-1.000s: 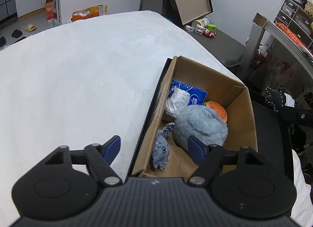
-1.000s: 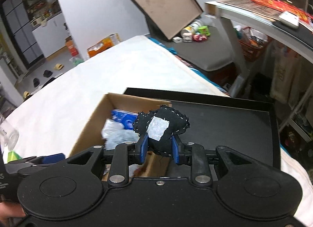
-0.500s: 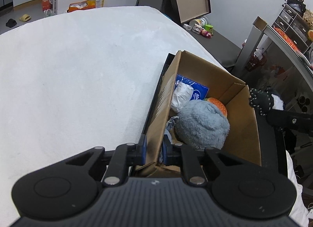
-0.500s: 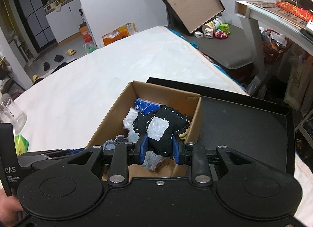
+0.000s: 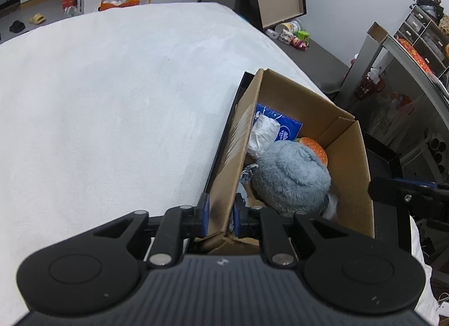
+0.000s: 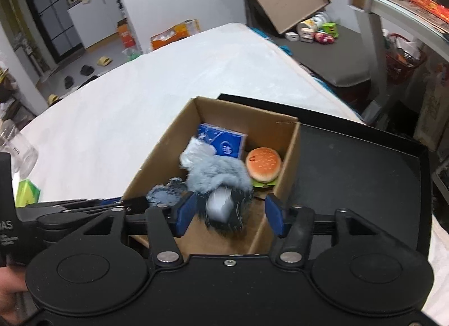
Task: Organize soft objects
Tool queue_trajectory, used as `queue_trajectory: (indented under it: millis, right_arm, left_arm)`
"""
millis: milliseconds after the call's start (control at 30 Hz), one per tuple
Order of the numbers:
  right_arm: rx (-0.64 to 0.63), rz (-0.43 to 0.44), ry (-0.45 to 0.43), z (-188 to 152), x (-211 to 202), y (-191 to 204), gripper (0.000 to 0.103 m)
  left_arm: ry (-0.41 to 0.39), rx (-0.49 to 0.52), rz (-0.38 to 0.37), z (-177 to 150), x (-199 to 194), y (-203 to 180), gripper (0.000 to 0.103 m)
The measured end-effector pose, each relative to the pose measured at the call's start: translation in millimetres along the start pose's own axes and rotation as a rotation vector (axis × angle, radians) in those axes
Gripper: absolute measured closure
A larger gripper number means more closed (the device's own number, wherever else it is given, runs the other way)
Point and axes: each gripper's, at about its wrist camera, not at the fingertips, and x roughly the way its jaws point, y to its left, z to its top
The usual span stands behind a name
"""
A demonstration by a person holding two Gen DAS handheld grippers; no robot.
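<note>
In the left wrist view, the cardboard box's (image 5: pixel 348 163) near wall is clamped by the left gripper (image 5: pixel 220 215), a grey plush (image 5: pixel 291 177) inside. In the right wrist view, the right gripper's (image 6: pixel 228 215) fingers have just been parted; the black stitched toy (image 6: pixel 223 209) is seen blurred between them, untouched, over the box.

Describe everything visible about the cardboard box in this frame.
The cardboard box is plain brown corrugated, open-topped, standing upright at the left edge of a black tray on the white-covered surface. Inside lie a blue packet, a grey furry plush, a burger toy and a blurred black-and-white soft toy dropping between the right gripper's just-opened jaws. The left gripper is shut on the box's near-left wall.
</note>
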Motion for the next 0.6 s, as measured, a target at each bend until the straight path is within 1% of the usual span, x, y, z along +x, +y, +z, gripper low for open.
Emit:
queue_trajectory:
  millis: [200,267,333,367,400,433,533,600]
  right_arm:
    - [0.032,-0.016,-0.034,-3.7,-19.7,-9.0,0.048]
    - [0.045,-0.019,-0.043,-6.7,-27.8,-12.6,0.048]
    - [0.057,-0.026,-0.046,-9.4,-34.0,-14.7,0.046]
    - [0.064,-0.030,-0.047,-11.4,-37.5,-16.4,0.042]
    - [0.073,-0.032,-0.051,-13.9,-42.3,-18.5,0.038]
    - [0.081,-0.035,-0.056,-16.1,-46.5,-20.1,0.037]
    - [0.105,-0.041,-0.067,-22.6,-60.3,-26.1,0.034]
    - [0.123,-0.047,-0.079,-26.6,-71.3,-30.3,0.029]
  left_arm:
    - [0.002,0.025,0.017,-1.5,-13.7,-4.2,0.082]
    - [0.010,0.027,0.012,-2.0,-18.5,-6.7,0.078]
    - [0.012,0.044,0.006,-2.0,-25.7,-11.5,0.067]
    - [0.012,0.054,0.005,-2.1,-29.2,-14.1,0.064]
    - [0.011,0.066,0.003,-2.0,-33.8,-16.9,0.059]
    - [0.007,0.081,-0.001,-1.6,-39.5,-19.8,0.055]
    - [-0.006,0.126,-0.009,0.4,-55.3,-28.3,0.048]
    - [-0.016,0.158,-0.015,1.5,-66.6,-34.1,0.046]
